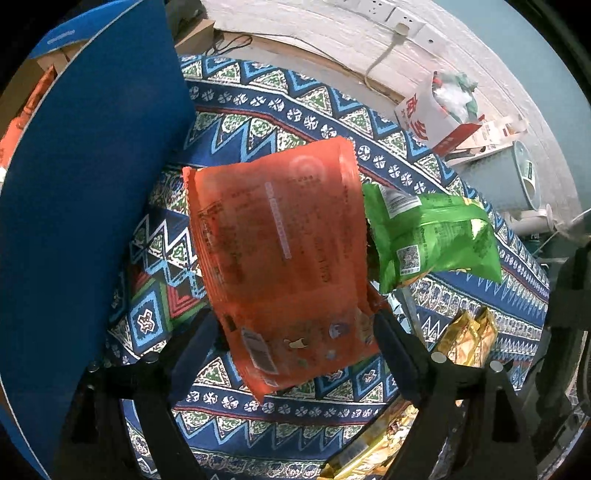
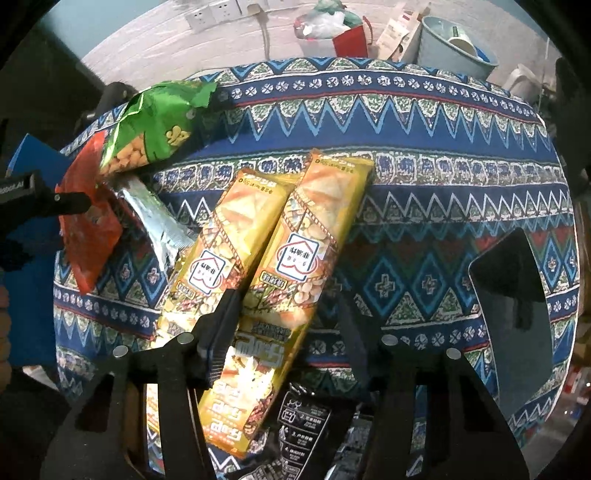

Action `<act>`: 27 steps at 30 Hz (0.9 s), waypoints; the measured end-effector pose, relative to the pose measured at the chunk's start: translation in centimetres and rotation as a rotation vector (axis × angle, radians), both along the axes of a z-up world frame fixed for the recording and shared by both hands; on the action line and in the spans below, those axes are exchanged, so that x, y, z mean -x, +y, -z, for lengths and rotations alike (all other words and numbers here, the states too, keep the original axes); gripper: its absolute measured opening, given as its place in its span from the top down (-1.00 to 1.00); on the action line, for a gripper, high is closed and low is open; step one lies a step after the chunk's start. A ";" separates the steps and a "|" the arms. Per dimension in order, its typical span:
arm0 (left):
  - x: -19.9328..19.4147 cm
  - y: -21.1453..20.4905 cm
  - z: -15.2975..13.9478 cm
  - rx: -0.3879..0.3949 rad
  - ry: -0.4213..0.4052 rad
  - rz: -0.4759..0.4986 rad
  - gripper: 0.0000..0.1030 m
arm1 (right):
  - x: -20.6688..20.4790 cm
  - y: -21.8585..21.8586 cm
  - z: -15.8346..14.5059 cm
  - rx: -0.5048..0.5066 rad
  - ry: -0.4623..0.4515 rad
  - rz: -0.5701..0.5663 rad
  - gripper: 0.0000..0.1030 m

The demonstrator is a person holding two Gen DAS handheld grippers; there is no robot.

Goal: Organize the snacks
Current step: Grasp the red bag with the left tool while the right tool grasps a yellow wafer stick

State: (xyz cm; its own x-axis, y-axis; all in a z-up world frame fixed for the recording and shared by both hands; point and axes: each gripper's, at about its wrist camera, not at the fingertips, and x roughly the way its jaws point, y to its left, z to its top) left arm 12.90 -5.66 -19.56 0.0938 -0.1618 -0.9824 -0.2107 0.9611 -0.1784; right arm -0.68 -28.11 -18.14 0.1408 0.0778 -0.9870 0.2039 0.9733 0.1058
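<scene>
My left gripper (image 1: 295, 325) is shut on an orange snack packet (image 1: 280, 251) and holds it above the patterned cloth, next to the blue box (image 1: 85, 206) at the left. A green snack bag (image 1: 436, 236) lies just right of the packet. In the right wrist view, my right gripper (image 2: 288, 314) is open over two yellow snack packs (image 2: 280, 258) lying side by side; its left finger rests on them. The orange packet (image 2: 92, 229), the green bag (image 2: 155, 129) and a silver wrapper (image 2: 155, 218) show at the left there. The yellow packs also show in the left wrist view (image 1: 469, 339).
The table has a blue patterned cloth (image 2: 424, 184). Behind it are a grey bin (image 2: 450, 44), a white carton with red print (image 1: 428, 114) and wall sockets (image 1: 388, 14). A black tablet-like slab (image 2: 513, 306) lies at the right. Black printed packets (image 2: 306, 424) lie near the front edge.
</scene>
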 end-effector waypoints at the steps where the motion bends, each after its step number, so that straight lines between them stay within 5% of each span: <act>1: 0.0 0.0 -0.1 -0.007 -0.004 0.000 -0.70 | 0.0 0.1 0.0 -0.003 0.002 -0.003 -0.06; 5: -0.3 0.1 -0.7 -0.042 -0.038 -0.013 -0.70 | 0.4 1.1 1.2 -0.002 0.025 -0.017 -0.06; 12: -1.8 -1.0 0.5 -0.087 -0.035 0.038 -0.82 | 0.2 0.4 1.1 0.020 -0.010 0.000 0.32; 20: -2.1 -1.9 1.3 -0.081 -0.056 0.107 -0.85 | -1.2 -1.6 0.4 0.048 -0.061 -0.017 0.35; 24: -1.5 -2.2 0.9 -0.101 -0.108 0.166 -0.52 | -1.5 -2.2 1.0 0.029 -0.049 0.003 0.22; 27: -1.0 -2.3 0.9 -0.068 -0.117 0.211 -0.10 | -1.5 -2.1 1.7 0.033 -0.033 0.005 0.13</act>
State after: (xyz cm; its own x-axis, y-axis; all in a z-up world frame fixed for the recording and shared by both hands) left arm 13.89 -7.97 -20.41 0.1782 -0.1242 -0.9761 0.0144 0.9922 -0.1236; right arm 0.87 -30.18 -19.80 0.1733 0.0443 -0.9839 0.2053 0.9754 0.0801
